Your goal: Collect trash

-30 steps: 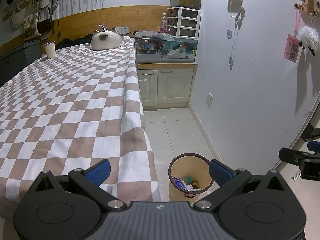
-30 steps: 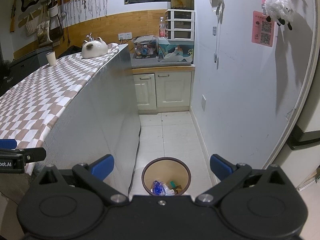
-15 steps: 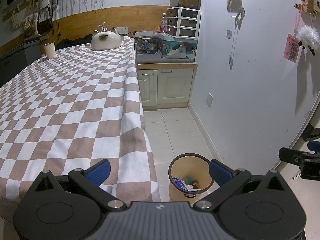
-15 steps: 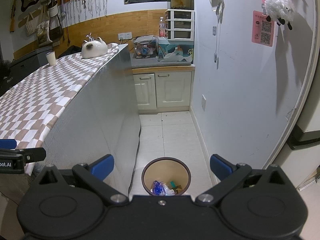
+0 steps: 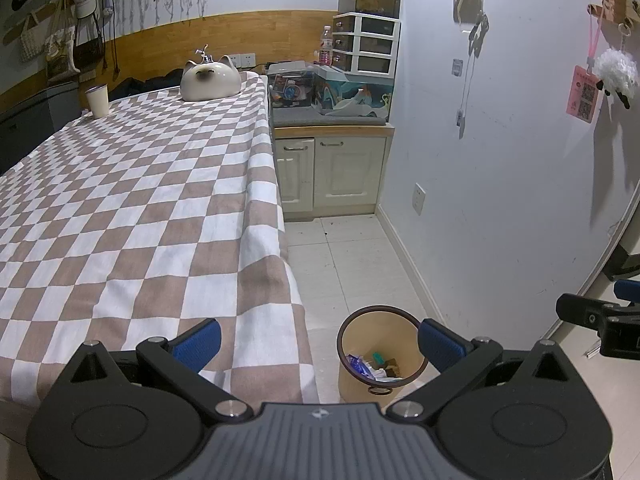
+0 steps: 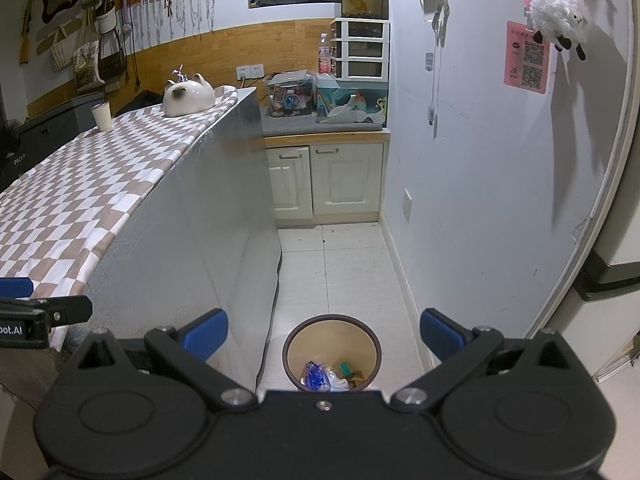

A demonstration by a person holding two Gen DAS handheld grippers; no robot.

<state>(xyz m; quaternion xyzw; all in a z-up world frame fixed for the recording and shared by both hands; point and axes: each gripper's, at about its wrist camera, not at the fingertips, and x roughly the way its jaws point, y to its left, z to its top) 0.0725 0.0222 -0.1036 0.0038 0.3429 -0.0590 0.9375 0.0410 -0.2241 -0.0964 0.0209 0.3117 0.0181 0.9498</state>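
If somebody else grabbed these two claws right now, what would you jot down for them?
Left claw: open, holding nothing, above the table's near corner.
Right claw: open, holding nothing, above the bin.
Bin: on the floor beside the table, with wrappers and other scraps already inside.
Done: some trash is in the bin.
Left: the only loose things on the table are a cup and a cat-shaped pot at the far end. I cannot tell whether the cup is trash; check it, and look for anything outside these views.
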